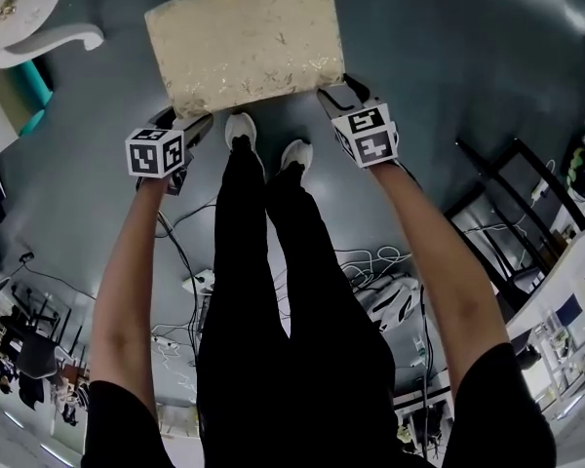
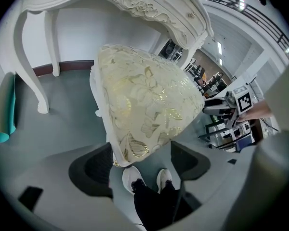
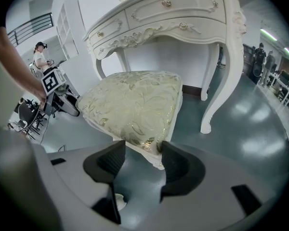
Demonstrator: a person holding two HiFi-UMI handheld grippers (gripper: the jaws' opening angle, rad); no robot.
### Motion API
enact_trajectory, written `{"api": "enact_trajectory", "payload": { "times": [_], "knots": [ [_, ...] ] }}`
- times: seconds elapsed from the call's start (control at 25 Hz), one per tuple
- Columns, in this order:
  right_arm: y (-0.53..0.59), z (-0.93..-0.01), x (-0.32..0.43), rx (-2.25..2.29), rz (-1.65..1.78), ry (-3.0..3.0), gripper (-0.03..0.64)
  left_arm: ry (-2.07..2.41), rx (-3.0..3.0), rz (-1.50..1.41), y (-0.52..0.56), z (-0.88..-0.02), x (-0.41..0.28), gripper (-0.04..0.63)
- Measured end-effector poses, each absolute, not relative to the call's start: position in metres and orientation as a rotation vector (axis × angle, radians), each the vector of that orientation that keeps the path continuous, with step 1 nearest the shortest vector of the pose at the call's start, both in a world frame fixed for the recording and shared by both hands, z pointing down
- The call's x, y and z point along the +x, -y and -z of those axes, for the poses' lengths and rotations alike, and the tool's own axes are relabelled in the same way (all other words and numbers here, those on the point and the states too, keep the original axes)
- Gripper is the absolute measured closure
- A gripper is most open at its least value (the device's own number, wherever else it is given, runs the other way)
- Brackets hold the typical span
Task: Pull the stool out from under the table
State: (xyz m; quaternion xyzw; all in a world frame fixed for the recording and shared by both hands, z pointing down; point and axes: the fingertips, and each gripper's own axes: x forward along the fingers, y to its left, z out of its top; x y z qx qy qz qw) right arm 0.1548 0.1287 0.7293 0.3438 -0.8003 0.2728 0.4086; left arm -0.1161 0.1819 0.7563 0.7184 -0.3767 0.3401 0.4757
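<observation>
Your right gripper (image 1: 337,95) clamps the stool's (image 1: 244,37) near right corner while your left gripper (image 1: 191,122) stands wide around the near left one, so the stool lies just ahead, equally near both hands, with the table (image 1: 41,37) beyond it.

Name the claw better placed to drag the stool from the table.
Right, probably. The right claw clamps a corner of the stool between both pads; the left claw stands wide, its corner against one pad.
</observation>
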Motion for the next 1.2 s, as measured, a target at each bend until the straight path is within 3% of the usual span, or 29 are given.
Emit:
{"api": "enact_trajectory", "payload": {
  "times": [1.2],
  "knots": [
    [-0.210, -0.732, 0.167, 0.748, -0.717, 1.991, 0.383, 0.868, 1.667, -0.851, -0.259, -0.760, -0.106, 0.224]
  ]
}}
